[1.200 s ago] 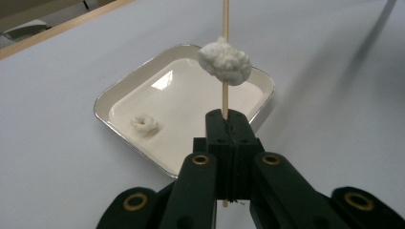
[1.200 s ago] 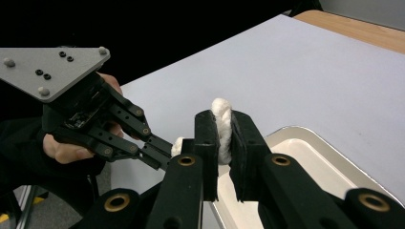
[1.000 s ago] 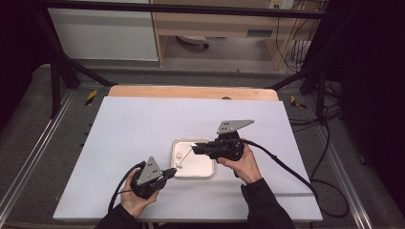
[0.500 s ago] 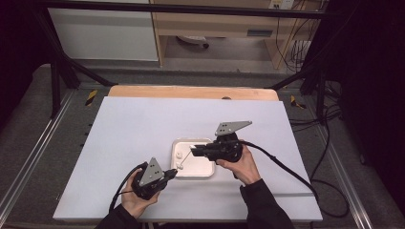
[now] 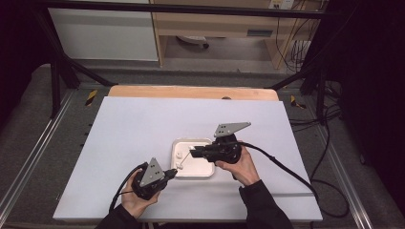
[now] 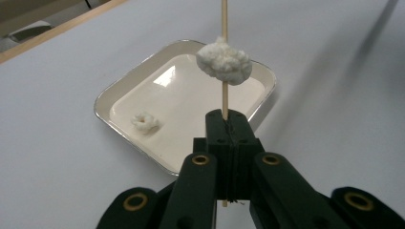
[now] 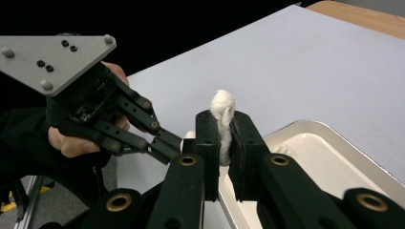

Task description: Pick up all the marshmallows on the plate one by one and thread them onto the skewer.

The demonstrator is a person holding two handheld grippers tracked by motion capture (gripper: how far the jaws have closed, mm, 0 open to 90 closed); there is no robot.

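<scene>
Lower centre of the high view: white tray [image 5: 193, 172] on the white desk [image 5: 143, 129], both tools at it. Left tool [image 5: 168, 172] at the tray's lower left edge, jaws closed flat on a thin wooden skewer [image 6: 224, 98]; in the left gripper view the skewer runs up between the jaws to the top centre of the frame, its upper end cut off by the frame edge, its lower end poking out just below the jaw block. One white puffy piece, marshmallow-like, [image 6: 224, 62] is threaded on the skewer above the jaws, clear of them. Right tool [image 5: 194, 153] comes in from the right over the tray; in the right gripper view its jaws are part closed, pinching a second white piece [image 7: 223, 114] between them at frame centre, the piece bulging above the jaw tips. In that view the left tool [image 7: 177, 142] sits at left with its tips just beside the right tool's jaws; the contact point is hidden behind the near jaw, cannot tell if they touch. A third white piece [image 6: 145, 122] lies loose in the tray, left of centre in the left gripper view. Count: 2 tools, 1 tray, 1 skewer, 3 white pieces (1 skewered, 1 gripped, 1 in tray). In the high view the pieces are too small to tell apart well.
</scene>
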